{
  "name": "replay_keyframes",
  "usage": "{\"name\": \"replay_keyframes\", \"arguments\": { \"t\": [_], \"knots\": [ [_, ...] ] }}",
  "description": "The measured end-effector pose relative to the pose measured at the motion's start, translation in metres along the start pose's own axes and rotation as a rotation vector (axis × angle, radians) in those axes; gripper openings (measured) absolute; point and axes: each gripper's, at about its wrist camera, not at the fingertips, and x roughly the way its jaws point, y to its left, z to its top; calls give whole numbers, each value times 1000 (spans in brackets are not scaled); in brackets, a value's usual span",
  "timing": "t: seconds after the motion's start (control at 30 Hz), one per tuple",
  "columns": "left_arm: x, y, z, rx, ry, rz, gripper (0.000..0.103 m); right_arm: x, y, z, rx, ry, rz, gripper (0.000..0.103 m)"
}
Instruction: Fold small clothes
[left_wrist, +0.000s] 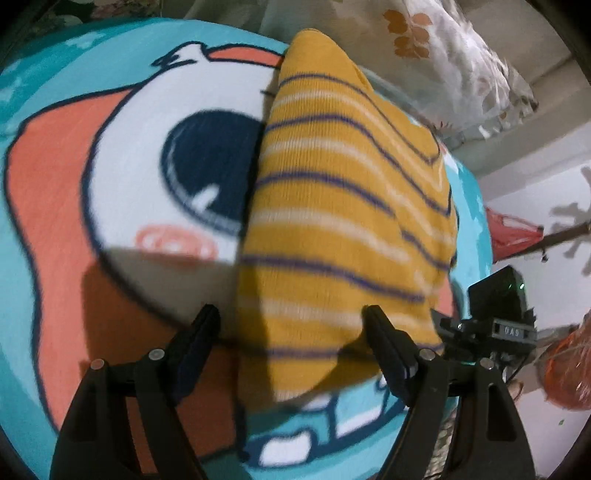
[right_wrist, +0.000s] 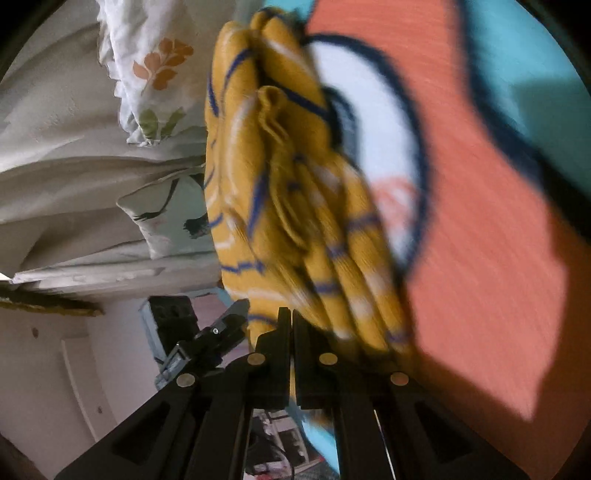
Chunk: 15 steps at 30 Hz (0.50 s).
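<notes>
Striped yellow garment (left_wrist: 343, 206) lies on the cartoon-print blanket (left_wrist: 66, 229), a big teal, orange and white spread that fills most of both views. In the left wrist view it sits as a long folded band, its long axis running straight away from the camera, with the near end between and just ahead of the left gripper (left_wrist: 291, 325). That gripper's fingers are spread wide and hold nothing; the right-hand finger overlaps the cloth's near corner, though whether it touches I cannot tell. The right gripper (right_wrist: 290, 321) has its fingers pressed together; whether any fabric is caught between them I cannot tell, as the bunched, pleated folds (right_wrist: 291, 206) rise just in front of and beside the tips. By my reading, the right gripper is the nearer one to the garment's layered edge. Open blanket lies to the garment's left for laying it over; on its other side are the blanket's edge and white floral bedding (left_wrist: 454, 55), so room there looks tight
</notes>
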Motion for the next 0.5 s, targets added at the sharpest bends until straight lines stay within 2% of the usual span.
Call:
{"name": "replay_keyframes", "arguments": {
  "t": [0.13,0.17,0.3,0.37,0.43,0.5],
  "knots": [
    [-14,3,-18,13,36,19,78,-23,1,-14,-1,-36,-32,0],
    [-23,3,-21,15,32,15,78,-33,9,-16,-26,-58,-55,11],
    [-50,-2,-14,29,-37,-22,78,-53,45,-17,-114,-94,-61,12],
    [-52,-7,-2,42,-62,-27,78,-46,67,-13,-160,-85,-51,12],
    [-43,-15,11,70,-77,5,78,-33,79,-7,-188,-57,-38,12],
    [-26,-24,21,105,-63,44,78,-13,90,4,-208,-36,-63,12]
  ]
}}
